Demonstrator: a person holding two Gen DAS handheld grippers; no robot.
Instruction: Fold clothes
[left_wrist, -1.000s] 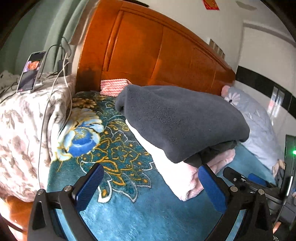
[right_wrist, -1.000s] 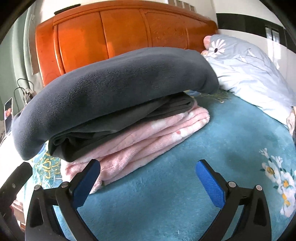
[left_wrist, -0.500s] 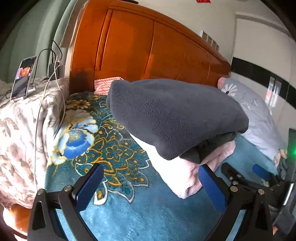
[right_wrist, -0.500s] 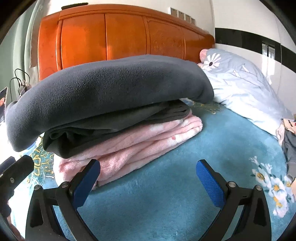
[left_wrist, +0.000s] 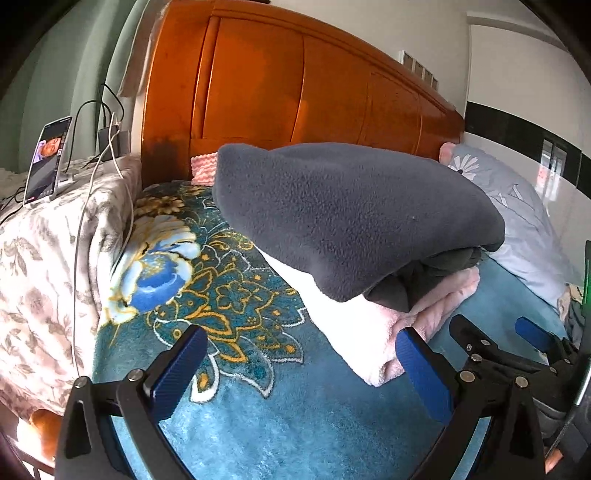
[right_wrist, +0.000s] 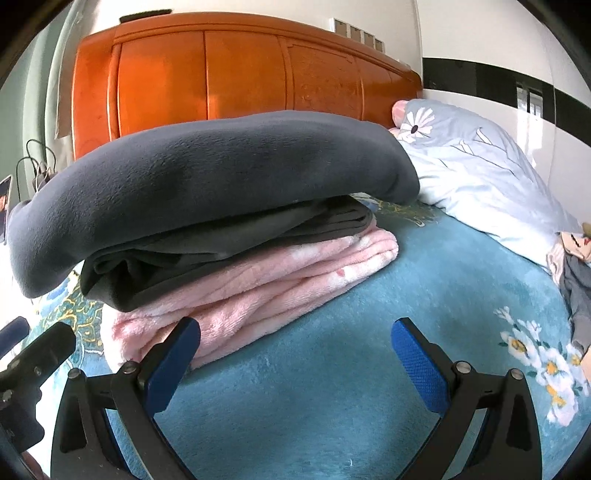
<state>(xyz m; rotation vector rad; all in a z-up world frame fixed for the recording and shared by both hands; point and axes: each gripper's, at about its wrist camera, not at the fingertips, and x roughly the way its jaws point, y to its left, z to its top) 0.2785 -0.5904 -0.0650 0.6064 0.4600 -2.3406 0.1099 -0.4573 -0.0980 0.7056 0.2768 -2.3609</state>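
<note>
- The teal bedspread gives me a flat bed to work on; the folded stack sits on it left of centre, with the orange headboard beyond it.
- The grey fleece lies on top, overhanging a darker grey garment, with the pink blanket at the bottom, presumably for a broad base.
- Loose clothes lie at the far right edge.
- My left gripper and right gripper both stand spread apart, holding nothing, near the pile's front corner.
- Compared with a second ago, the pile looms larger: I've edged closer.
</note>
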